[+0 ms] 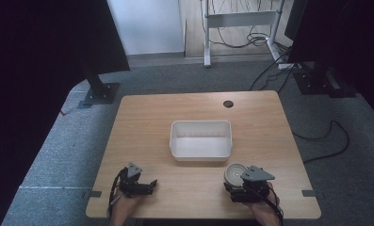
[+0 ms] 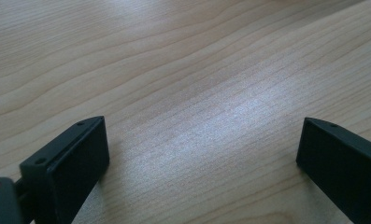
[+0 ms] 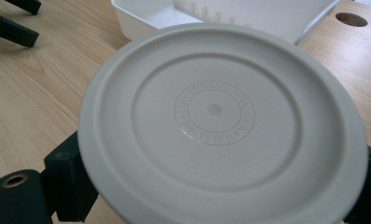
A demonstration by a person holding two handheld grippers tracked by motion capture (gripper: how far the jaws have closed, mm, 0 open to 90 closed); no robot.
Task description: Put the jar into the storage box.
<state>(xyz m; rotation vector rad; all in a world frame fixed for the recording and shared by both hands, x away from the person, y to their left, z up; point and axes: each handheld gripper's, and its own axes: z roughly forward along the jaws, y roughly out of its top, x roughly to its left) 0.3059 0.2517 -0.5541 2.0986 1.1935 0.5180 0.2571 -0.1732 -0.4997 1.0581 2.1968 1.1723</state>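
The left tongs [image 1: 149,184] rest low at the near left of the wooden surface [image 1: 142,117], held by a hand [image 1: 126,207] that comes in from the bottom edge. Their jaws stand wide apart, released, with bare wood grain between them in the left gripper view [image 2: 202,140]. They point toward the middle of the surface.

The right tongs [image 1: 235,176] sit at the near right, held by the other hand [image 1: 264,209], with the grey three-cornered plate on top. They are clenched on a round off-white lid [image 1: 234,173]: in the right gripper view the lid [image 3: 220,126] lies across both black jaws, which press on its left and right edges. The face toward the camera carries raised rings and a circle of embossed letters round a small centre dot; the lettering is too faint to read surely.

Just beyond the lid stands a white rectangular tub [image 1: 201,140], open at the top, in the middle of the surface. The lid is close to its near right corner; whether they touch I cannot tell. In the right gripper view the tub [image 3: 141,18] rises behind the lid, with a row of small slots on its far inner wall.

A dark round hole [image 1: 228,103] sits near the far edge of the surface. Cables [image 1: 326,136] trail over the grey floor to the right.
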